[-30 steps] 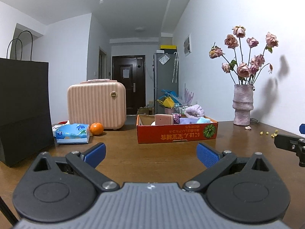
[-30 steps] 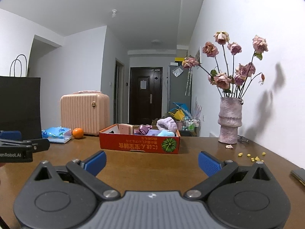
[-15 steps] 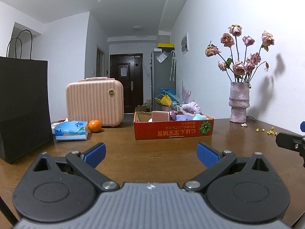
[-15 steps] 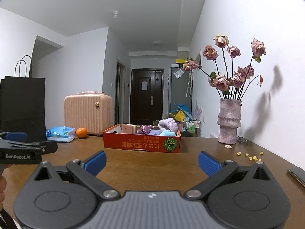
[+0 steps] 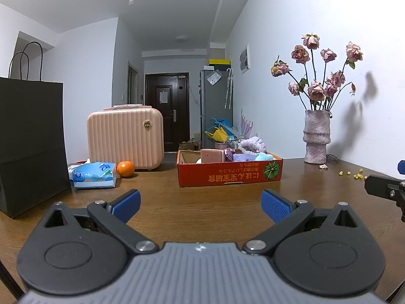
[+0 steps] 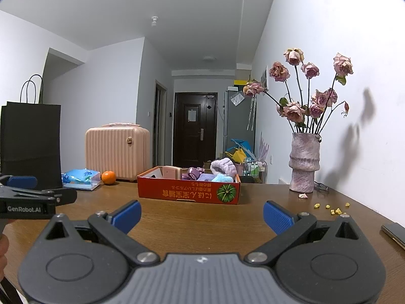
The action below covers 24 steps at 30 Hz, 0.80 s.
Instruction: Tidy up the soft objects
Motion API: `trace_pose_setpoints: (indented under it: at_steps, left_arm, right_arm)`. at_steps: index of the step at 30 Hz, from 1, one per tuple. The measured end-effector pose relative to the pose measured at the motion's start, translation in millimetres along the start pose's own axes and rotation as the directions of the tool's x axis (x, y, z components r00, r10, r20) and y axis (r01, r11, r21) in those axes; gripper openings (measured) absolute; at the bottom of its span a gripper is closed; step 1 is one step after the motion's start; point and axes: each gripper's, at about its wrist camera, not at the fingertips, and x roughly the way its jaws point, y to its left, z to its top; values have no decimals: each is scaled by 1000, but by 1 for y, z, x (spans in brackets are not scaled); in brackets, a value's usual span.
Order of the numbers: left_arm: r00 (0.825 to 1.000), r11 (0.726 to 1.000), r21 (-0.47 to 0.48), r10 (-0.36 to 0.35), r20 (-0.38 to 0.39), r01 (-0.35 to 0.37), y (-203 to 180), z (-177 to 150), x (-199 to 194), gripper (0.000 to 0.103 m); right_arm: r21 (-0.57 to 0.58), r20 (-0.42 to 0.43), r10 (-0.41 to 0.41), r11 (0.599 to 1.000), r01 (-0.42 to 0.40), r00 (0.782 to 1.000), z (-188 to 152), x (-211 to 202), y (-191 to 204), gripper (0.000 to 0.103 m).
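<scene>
A shallow red cardboard box (image 5: pixel 229 174) (image 6: pixel 188 192) stands mid-table and holds soft things: a fluffy lilac headband (image 5: pixel 253 145) (image 6: pixel 224 166), a blue cloth (image 5: pixel 263 156) (image 6: pixel 222 178), a purple cloth (image 6: pixel 206 177), a shiny purple scrunchie (image 5: pixel 229 153) and a pink block (image 5: pixel 211 155) (image 6: pixel 172 171). My left gripper (image 5: pixel 201 204) hovers open over the wood, well short of the box, nothing between its blue pads. My right gripper (image 6: pixel 202 214) is likewise open and empty, also short of the box. Each gripper shows at the edge of the other's view.
On the left stand a black paper bag (image 5: pixel 30 139), a tissue pack (image 5: pixel 93 174), an orange (image 5: pixel 125 168) and a pink case (image 5: pixel 125 138). A vase of dried roses (image 5: pixel 316 139) stands at the right by the wall, with yellow crumbs (image 6: pixel 331 209) and a phone (image 6: pixel 395 233) nearby.
Both grippers have drawn back from the box, which looks smaller and farther now. Both stay open and empty.
</scene>
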Motion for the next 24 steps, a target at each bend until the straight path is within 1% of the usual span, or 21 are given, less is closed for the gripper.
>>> trace_pose_setpoints:
  at_steps: [24]
  left_arm:
    - [1000,1000,5,4,2,-4,0,-2,-1,103]
  right_arm:
    - [-2,1,0,1000,0,1000,1,0,0,103]
